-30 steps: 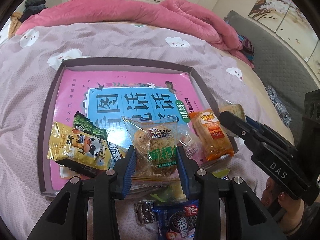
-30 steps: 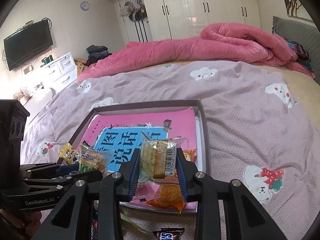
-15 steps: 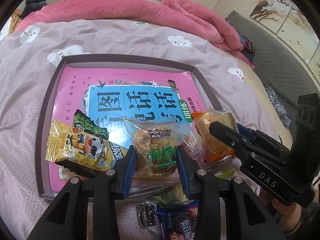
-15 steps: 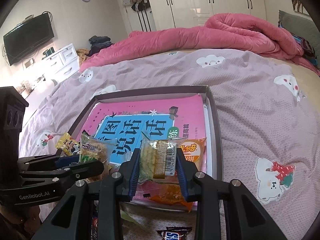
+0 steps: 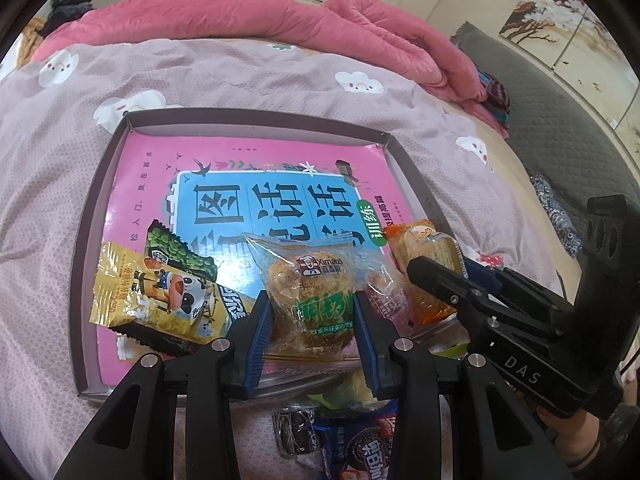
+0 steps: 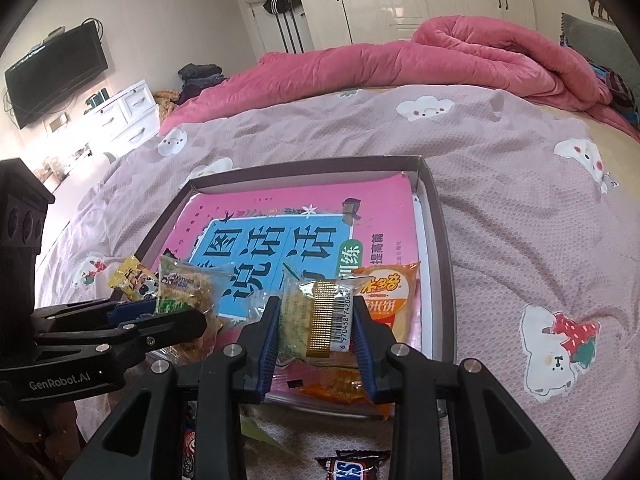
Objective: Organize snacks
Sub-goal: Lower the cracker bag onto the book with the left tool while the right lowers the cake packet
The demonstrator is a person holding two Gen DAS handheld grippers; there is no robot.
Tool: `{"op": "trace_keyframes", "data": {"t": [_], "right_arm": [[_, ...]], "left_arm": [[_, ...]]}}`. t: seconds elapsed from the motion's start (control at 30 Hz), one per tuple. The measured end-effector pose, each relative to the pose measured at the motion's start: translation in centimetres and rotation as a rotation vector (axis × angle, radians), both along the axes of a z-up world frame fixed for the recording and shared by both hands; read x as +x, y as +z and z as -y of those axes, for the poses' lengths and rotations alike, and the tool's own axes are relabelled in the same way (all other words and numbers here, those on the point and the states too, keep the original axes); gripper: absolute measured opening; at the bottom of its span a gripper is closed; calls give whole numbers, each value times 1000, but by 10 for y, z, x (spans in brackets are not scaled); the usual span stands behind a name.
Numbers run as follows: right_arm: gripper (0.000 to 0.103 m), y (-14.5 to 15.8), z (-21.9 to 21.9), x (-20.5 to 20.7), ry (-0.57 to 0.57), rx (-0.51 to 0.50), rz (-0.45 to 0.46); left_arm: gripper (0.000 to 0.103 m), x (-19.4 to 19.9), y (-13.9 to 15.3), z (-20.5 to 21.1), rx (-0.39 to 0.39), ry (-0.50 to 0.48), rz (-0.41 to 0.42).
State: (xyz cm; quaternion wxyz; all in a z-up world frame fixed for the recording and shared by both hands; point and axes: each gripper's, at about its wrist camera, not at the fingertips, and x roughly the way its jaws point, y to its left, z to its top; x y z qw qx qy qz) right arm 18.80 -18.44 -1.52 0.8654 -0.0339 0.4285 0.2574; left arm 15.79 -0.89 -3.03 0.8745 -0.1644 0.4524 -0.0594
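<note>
My left gripper is shut on a clear packet with a green label, held over the near edge of the shallow dark-rimmed tray. A pink book lines the tray. My right gripper is shut on a clear snack packet with a gold strip and a barcode, above the tray's near right corner. Under it lies an orange cracker packet. A yellow cow packet and a green pea packet lie at the tray's near left.
An Oreo pack, a dark wrapped candy and a Snickers bar lie on the mauve bedspread in front of the tray. A pink quilt is heaped at the far side of the bed.
The right gripper has carried its packet a little forward and leftward over the tray's near right corner. The left gripper and its packet have stayed put.
</note>
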Motion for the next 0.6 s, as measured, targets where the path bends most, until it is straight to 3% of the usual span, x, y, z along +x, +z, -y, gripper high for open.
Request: {"op": "trace_keyframes", "data": {"t": [0.2, 0.6], "right_arm": [[34, 0, -1, -2, -10, -35, 16], [35, -1, 0, 0, -10, -4, 0]], "left_arm": [[40, 2, 0, 2, 0, -2, 0], [41, 7, -3, 6, 15, 1, -13]]}}
